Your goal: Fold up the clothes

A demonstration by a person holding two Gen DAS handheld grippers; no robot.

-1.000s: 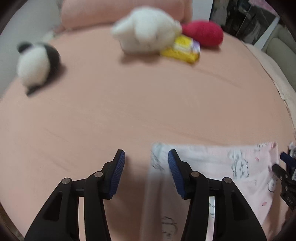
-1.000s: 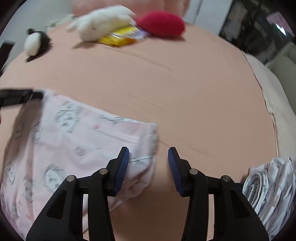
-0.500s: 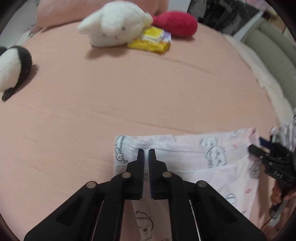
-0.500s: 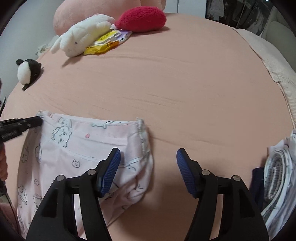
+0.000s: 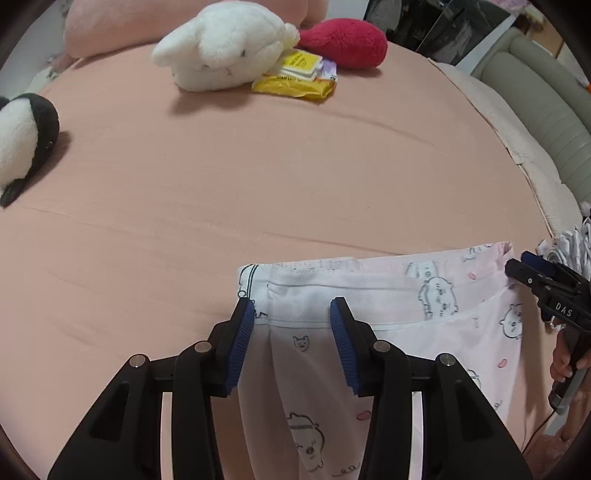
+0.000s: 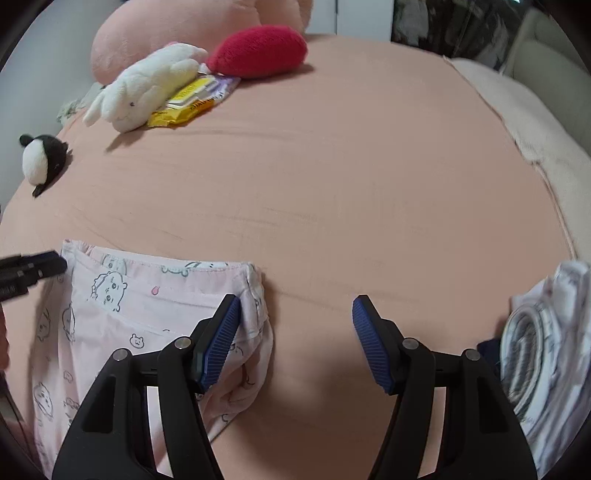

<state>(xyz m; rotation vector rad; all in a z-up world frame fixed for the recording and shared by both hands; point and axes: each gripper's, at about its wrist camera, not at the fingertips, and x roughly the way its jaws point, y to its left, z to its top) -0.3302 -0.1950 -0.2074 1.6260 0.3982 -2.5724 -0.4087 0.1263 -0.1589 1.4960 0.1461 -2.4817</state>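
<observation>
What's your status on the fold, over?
Left tool open over the pink pyjama garment, right tool open at its edge. Garment flat on bed. Nothing in the way.

We are in a home bedroom: a bed under a peach sheet (image 5: 258, 177), plush toys at twelve o'clock led by a white rabbit (image 5: 221, 44), a pink pillow (image 6: 177, 33) behind.

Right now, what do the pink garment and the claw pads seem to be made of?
Pink garment: probably thin woven cotton, matte, with printed cartoon animals; it creases softly. Pads of the left claw: likely blue rubber, since fine ridges show. Both claws stand open.
</observation>
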